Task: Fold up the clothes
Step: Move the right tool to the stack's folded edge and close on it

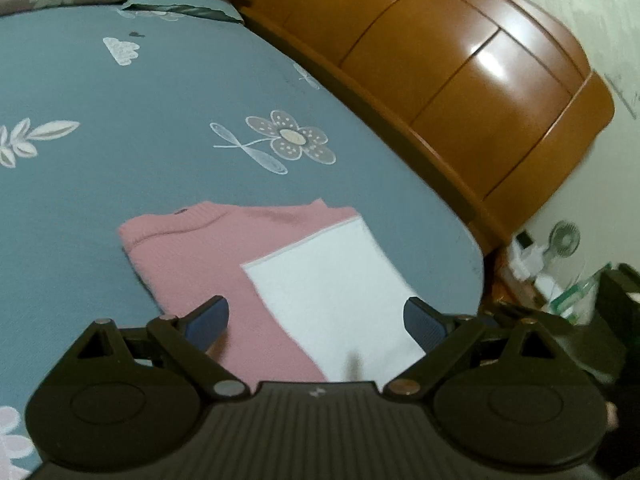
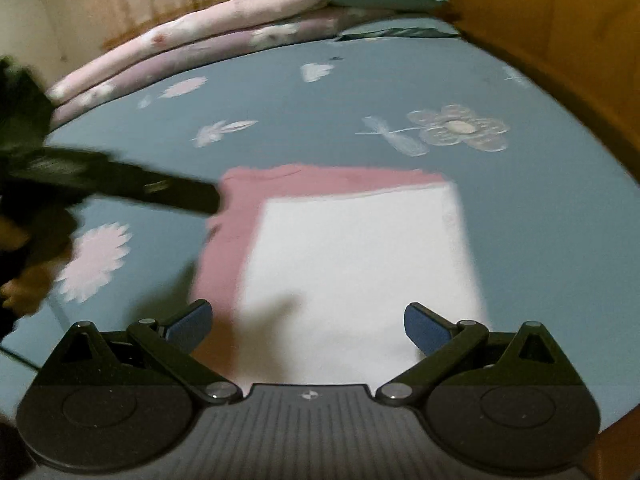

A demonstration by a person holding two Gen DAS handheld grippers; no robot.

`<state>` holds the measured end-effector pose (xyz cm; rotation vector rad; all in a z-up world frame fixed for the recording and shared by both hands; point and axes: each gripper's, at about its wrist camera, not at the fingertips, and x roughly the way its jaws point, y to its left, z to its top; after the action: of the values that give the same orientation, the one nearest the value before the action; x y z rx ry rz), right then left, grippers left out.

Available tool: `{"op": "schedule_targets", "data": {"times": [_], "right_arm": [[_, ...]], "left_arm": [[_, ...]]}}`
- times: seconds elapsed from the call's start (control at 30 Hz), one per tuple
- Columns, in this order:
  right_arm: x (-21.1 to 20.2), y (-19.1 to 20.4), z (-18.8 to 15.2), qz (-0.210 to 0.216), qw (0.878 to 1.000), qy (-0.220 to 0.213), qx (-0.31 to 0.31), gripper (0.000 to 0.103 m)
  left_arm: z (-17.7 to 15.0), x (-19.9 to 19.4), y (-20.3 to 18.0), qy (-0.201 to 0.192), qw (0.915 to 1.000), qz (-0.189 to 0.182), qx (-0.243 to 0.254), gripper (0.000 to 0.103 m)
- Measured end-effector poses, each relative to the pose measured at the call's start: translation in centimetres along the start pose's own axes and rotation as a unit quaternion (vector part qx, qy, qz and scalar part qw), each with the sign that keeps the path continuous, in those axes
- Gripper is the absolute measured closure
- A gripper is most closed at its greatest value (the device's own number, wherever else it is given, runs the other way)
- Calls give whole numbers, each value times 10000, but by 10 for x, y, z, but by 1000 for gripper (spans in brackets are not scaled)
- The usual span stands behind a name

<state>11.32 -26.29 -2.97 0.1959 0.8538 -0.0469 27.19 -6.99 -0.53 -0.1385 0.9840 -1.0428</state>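
Observation:
A folded pink sweater (image 1: 188, 256) with a large white panel (image 1: 332, 292) lies flat on the blue-grey flowered bed sheet (image 1: 120, 128). My left gripper (image 1: 316, 320) hovers open just above its near edge, nothing between the fingers. In the right wrist view the same pink sweater (image 2: 228, 240) and white panel (image 2: 356, 272) fill the middle, and my right gripper (image 2: 308, 326) stands open over the near edge. The left gripper (image 2: 180, 194) shows there as a blurred dark bar reaching to the sweater's far left corner.
A glossy wooden headboard (image 1: 460, 80) runs along the right of the bed. Folded quilts and pillows (image 2: 224, 32) are stacked at the far end. A bedside stand holds a small fan (image 1: 564, 240) and clear bottles. A hand (image 2: 24, 280) shows at the left.

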Motion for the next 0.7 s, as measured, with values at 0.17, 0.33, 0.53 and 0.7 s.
{"op": "schedule_targets", "data": {"times": [0.17, 0.33, 0.53, 0.7], "right_arm": [[38, -32, -11, -79, 9989, 395, 231, 0], [35, -27, -21, 120, 9991, 412, -41, 0], [12, -44, 4, 445, 9983, 329, -162, 0], [10, -81, 23, 713, 9972, 219, 106, 0]], "left_arm": [[-4, 25, -3, 215, 9994, -88, -263, 9], [-8, 45, -6, 357, 9985, 165, -371, 9], [-3, 30, -9, 90, 9963, 509, -682, 9], [-7, 11, 0, -287, 9890, 865, -1165, 9]]}}
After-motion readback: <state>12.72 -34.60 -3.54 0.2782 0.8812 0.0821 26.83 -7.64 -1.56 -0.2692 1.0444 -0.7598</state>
